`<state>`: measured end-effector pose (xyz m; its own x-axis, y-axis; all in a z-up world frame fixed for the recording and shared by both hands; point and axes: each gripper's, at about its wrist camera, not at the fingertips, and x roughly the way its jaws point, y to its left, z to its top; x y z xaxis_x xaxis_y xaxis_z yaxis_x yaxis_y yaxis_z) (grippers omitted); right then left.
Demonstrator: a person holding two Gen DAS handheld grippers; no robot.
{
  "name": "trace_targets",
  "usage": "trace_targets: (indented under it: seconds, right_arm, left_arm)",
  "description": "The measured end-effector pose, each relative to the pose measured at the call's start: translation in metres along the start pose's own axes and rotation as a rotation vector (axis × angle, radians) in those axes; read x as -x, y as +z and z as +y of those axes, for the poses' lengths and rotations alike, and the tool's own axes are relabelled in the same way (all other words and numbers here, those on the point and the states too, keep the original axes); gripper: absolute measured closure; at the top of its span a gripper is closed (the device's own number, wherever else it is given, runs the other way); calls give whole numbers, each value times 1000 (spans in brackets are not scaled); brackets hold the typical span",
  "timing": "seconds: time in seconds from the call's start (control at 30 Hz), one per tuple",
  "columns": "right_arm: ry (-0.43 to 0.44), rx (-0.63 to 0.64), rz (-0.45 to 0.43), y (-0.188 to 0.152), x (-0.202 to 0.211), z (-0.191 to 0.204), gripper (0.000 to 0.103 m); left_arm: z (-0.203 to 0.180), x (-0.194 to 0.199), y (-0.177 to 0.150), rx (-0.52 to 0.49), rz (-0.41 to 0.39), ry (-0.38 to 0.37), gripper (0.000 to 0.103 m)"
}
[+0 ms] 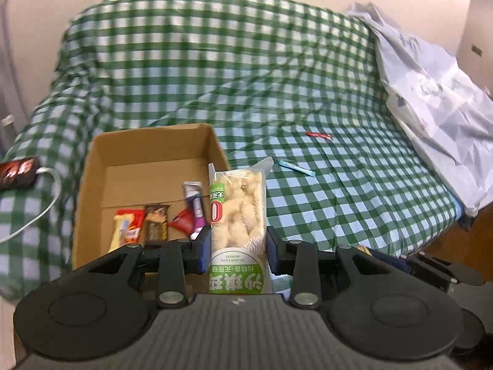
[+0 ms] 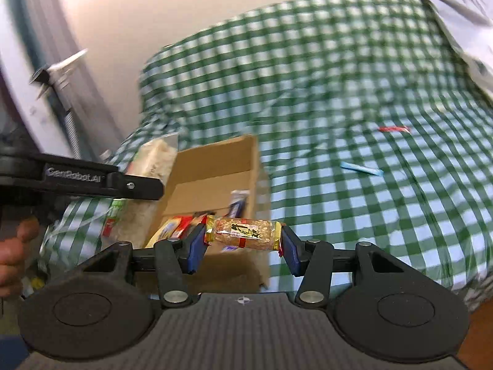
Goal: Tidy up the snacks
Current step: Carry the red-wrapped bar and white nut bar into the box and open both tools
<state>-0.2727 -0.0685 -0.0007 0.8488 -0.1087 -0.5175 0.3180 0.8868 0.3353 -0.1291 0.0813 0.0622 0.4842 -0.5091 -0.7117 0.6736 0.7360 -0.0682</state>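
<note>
My left gripper point(image 1: 238, 246) is shut on a tall clear packet of pale puffed snack with a green label point(image 1: 237, 215), held upright just right of the cardboard box point(image 1: 148, 141). Several small snack packs point(image 1: 154, 225) lie inside the box. My right gripper point(image 2: 243, 243) is shut on a peanut bar in a clear and gold wrapper point(image 2: 243, 234), held crosswise above the box's near right corner point(image 2: 215, 160). The left gripper point(image 2: 92, 182) with its puffed-snack packet point(image 2: 154, 160) shows at the left of the right wrist view.
The box sits on a surface draped in green checked cloth point(image 1: 246, 77). A red stick packet point(image 1: 319, 135) and a blue stick packet point(image 1: 295, 168) lie on the cloth to the right. A pale plastic bag point(image 1: 431, 92) is heaped at far right. A dark pack with a white cable point(image 1: 18, 172) lies left. A hand point(image 2: 12, 246) holds the left gripper.
</note>
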Motion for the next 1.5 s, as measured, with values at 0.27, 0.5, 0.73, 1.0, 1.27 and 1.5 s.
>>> trace_targets:
  seconds: [0.27,0.5,0.73,1.0,1.27,1.5]
  right_arm:
    - [39,65,-71,-12,36,44,50]
    - [32,100,-98,-16,56,53,50]
    - [15,117,-98,-16,57,60,50]
    - [-1,150,-62,-13,44,68,50]
    - [-26,190,-24,-3,22,75,50]
    - [-33,209,18,10,-8,85,50]
  left_arm:
    - [19,56,-30,34,-77,46,64]
    - [20,72,-43,46,-98,29,64]
    - [26,76,-43,57,-118,24,64]
    - [45,65,-36,95,-105,35,64]
    - [67,48,-25,119,-99,45,64]
    - [90,22,-13,157,-59,62,64]
